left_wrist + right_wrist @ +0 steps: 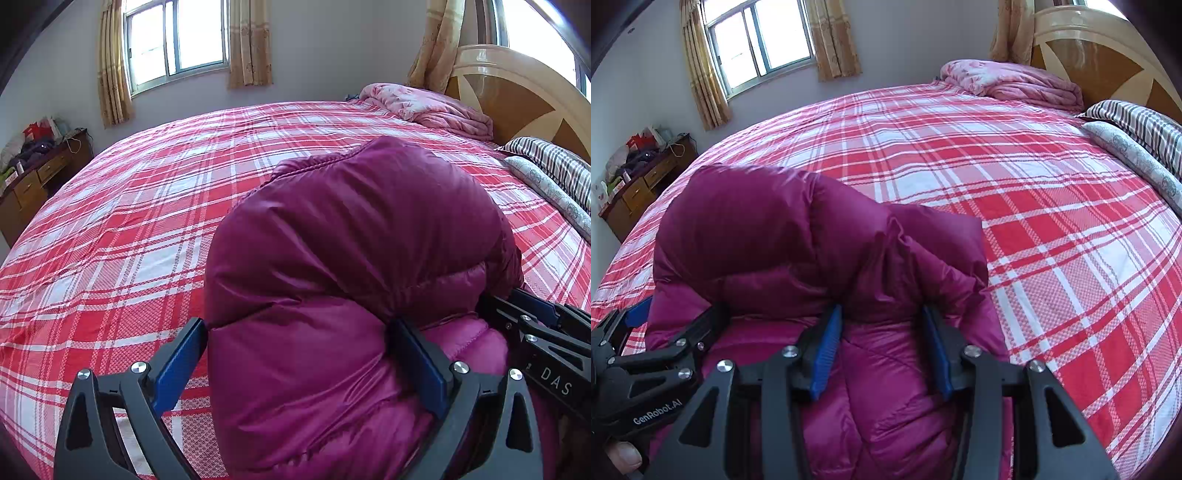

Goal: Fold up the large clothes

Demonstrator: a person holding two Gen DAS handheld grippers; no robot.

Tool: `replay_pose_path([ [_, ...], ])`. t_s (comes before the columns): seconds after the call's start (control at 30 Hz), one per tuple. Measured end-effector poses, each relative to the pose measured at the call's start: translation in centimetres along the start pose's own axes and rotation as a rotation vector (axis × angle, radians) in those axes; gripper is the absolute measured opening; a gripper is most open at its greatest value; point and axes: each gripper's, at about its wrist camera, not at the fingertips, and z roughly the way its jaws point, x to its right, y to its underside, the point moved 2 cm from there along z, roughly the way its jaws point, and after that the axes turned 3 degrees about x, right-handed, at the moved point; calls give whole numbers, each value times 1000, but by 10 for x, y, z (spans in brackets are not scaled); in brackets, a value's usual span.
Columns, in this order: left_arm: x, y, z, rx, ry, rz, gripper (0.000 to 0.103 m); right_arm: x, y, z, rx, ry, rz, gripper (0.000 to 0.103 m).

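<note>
A puffy magenta down jacket [351,258] lies bunched on the red plaid bed [147,206]. My left gripper [299,332] has its blue-padded jaws wide apart around a thick fold of the jacket, pressing both sides. In the right wrist view the jacket [798,236] is folded over toward me. My right gripper [882,317] is shut on a narrower bunch of the jacket's edge. The right gripper [517,314] shows at the right edge of the left wrist view, and the left gripper [679,314] shows at the lower left of the right wrist view.
A rumpled pink quilt [428,107] and striped pillows [554,166] lie by the wooden headboard [517,92] at the far right. A wooden dresser [37,181] with clutter stands left of the bed. Curtained windows [177,40] are behind.
</note>
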Motion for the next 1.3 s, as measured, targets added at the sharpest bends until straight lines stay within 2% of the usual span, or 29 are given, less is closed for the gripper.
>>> replay_pose_path([
  [0.63, -3, 1, 5, -24, 21, -5, 100, -1, 1, 1, -12, 12, -14, 47],
  [0.73, -14, -1, -10, -39, 54, -32, 100, 2, -4, -7, -25, -35, -27, 48],
  [0.77, -20, -1, -21, -28, 84, -51, 100, 8, -6, -17, -16, -79, -12, 51],
  [0.8, -28, 1, -37, 7, 124, -72, 100, 18, -6, -32, 15, -124, 24, 60],
  [0.83, -36, 4, -51, 41, 151, -87, 100, 26, -5, -41, 39, -133, 51, 67],
  [0.87, -43, 9, -61, 61, 176, -100, 100, 36, -3, -51, 65, -123, 84, 84],
  [0.9, -47, 13, -66, 63, 195, -111, 100, 47, 0, -59, 82, -121, 113, 89],
  [0.97, -58, 29, -68, 27, 250, -157, 100, 65, 11, -57, 41, -156, 170, 89],
  [1.07, -61, 47, -56, -29, 313, -228, 100, 77, 28, -47, -18, -240, 231, 82],
  [1.13, -60, 51, -55, -22, 342, -262, 100, 76, 34, -48, -19, -268, 231, 78],
  [1.27, -47, 49, -54, -8, 373, -244, 100, 69, 43, -44, -61, -354, 238, 56],
  [1.3, -44, 49, -54, -5, 376, -235, 100, 69, 45, -42, -65, -371, 248, 56],
])
